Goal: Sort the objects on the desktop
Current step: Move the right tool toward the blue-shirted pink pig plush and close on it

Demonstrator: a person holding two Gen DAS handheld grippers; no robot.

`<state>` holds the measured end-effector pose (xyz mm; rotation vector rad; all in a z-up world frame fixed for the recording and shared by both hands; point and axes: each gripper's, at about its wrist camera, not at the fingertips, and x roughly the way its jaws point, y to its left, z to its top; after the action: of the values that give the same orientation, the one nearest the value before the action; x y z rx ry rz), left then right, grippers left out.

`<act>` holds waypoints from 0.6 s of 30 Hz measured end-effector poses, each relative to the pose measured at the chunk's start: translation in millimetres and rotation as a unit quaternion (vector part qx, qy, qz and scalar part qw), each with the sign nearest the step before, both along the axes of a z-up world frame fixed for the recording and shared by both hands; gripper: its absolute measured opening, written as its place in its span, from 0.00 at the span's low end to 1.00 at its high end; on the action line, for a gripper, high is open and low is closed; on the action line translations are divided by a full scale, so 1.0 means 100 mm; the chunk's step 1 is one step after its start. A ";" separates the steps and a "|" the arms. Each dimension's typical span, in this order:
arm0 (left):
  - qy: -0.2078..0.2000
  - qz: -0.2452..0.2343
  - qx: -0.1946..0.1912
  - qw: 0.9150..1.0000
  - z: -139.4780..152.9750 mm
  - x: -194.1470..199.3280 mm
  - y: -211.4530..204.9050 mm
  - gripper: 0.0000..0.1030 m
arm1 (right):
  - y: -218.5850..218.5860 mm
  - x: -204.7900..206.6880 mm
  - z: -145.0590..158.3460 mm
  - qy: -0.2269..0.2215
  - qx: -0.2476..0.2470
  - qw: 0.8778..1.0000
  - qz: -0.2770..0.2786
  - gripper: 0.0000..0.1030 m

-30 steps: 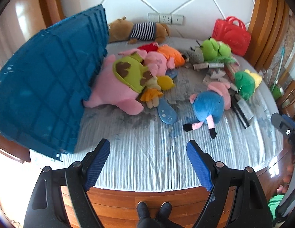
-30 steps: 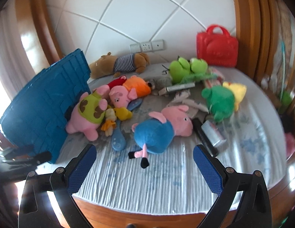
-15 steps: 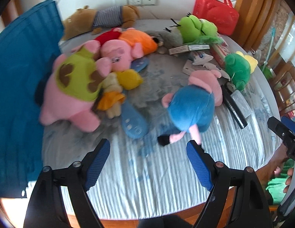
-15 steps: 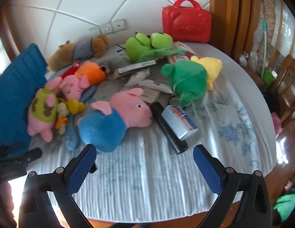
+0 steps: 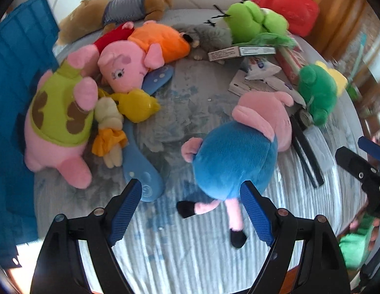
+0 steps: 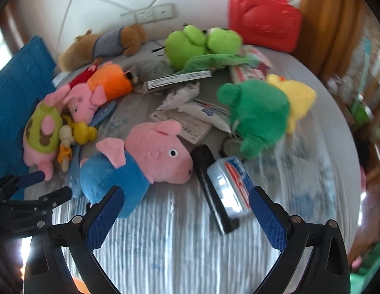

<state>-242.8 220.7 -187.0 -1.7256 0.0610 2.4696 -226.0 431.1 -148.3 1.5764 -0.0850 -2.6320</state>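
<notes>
Left wrist view: left tongs (image 5: pixel 191 204) spread wide, empty, poised above the cloth-covered bench (image 5: pixel 190 252), pads flanking the legs of the blue-bodied pig plush (image 5: pixel 235 158) without touching; flat blue paddle (image 5: pixel 140 171) just beside the left pad; pink plush in green shirt (image 5: pixel 58 122) further left, next to the blue crate (image 5: pixel 16 98). Right wrist view: right tongs (image 6: pixel 185 218) likewise wide and empty, over bare cloth; blue-bodied pig plush near the left pad, clear box (image 6: pixel 230 186) lying on a long black bar (image 6: pixel 212 191) near the right pad; dark green plush (image 6: pixel 257 115) beyond; red case (image 6: pixel 264 18) at the back.
</notes>
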 end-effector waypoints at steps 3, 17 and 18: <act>-0.008 0.056 -0.006 0.998 -0.09 -0.04 0.08 0.80 | 0.02 -0.25 -0.09 -0.009 -0.021 0.998 0.065 1.00; 0.025 0.193 0.007 0.981 -0.05 0.02 0.20 1.00 | -0.02 -1.03 -0.52 -0.054 -0.064 0.976 0.200 1.00; 0.023 0.191 0.008 0.981 -0.06 0.02 0.24 1.00 | -0.02 -1.04 -0.53 -0.056 -0.064 0.975 0.206 1.00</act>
<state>-240.7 244.5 -193.1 -1.8173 -0.3143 2.7620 -329.8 428.9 -201.2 1.5067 0.0597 -2.1785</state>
